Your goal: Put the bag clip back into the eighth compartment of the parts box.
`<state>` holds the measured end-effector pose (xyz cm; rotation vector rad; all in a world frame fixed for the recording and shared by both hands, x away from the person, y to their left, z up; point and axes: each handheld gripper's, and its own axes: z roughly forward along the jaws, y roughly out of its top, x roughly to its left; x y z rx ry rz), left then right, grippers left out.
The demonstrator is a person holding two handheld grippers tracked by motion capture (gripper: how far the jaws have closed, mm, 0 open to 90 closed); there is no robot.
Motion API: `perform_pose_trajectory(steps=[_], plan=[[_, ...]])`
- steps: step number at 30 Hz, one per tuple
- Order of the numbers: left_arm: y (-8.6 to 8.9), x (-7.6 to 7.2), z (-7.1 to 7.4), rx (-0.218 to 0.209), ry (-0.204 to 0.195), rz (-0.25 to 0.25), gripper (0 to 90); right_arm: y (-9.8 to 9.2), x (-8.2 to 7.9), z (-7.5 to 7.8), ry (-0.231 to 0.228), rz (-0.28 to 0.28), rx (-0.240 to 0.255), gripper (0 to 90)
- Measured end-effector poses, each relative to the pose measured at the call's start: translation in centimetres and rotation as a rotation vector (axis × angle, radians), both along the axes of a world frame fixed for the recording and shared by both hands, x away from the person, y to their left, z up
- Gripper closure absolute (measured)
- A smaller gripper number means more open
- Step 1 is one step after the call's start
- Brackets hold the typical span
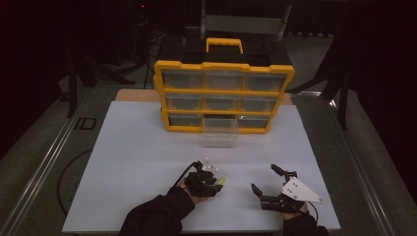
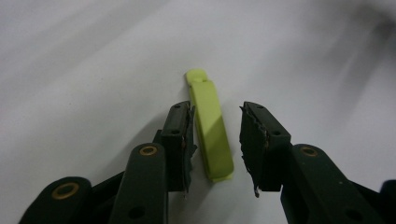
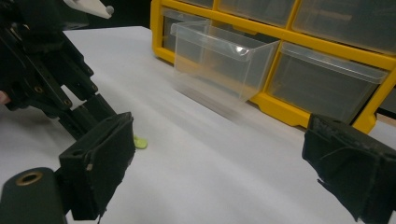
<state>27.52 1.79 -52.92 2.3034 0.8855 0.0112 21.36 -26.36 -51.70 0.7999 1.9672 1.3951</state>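
- The white table top is wide and mostly bare in the high view; its near edge runs just below the two hands, and its far edge lies behind the yellow drawer cabinet.
- The cabinet stands at the far middle of the table top, with much free white surface to its left, to its right and in front of it.
- One clear drawer in the bottom row, in the middle, is pulled out toward the person. In the right gripper view the clear drawer sticks out from the yellow frame, and it looks empty.
- Between the drawer and the two grippers there is an open strip of table with nothing lying on it.
- The left gripper points down at the table. The small lime-green plastic piece lies flat on the white surface between its two jaws.
- The left jaws stand narrow around the piece but are not pressing it on both sides: one pad is just beside the piece or touching it, and a clear gap shows at the other pad. The piece is not lifted.
- In the high view the green piece shows just at the tip of the left gripper, well apart from the drawer.
- The right gripper rests near the front edge, to the right of the left one, with its jaws wide apart and nothing between them.
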Motion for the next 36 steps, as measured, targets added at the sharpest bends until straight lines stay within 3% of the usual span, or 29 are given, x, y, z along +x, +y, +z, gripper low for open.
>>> perform_pose_trajectory(steps=[2, 8, 12, 22, 36], plan=[[-0.2, 0.1, -0.1, 0.018, 0.007, -0.017, 69.8, 0.0, 0.0, 0.0, -0.001, -0.001, 0.001, 9.2], [-0.6, 0.0, 0.1, 0.064, -0.011, -0.027, 74.7, 0.0, 0.0, 0.0, 0.001, 0.001, 0.001, 9.2], [-0.6, 0.1, 0.1, 0.065, -0.005, -0.023, 77.2, 0.0, 0.0, 0.0, 0.001, 0.001, 0.000, 9.2], [-0.3, 0.5, 0.4, 0.065, -0.009, -0.067, 78.4, -0.1, 0.0, 0.0, 0.001, 0.000, 0.004, 9.2], [0.5, 0.6, 3.0, 0.085, -0.047, -0.159, 78.4, -0.1, 0.0, 0.0, -0.001, -0.001, 0.004, 9.2]])
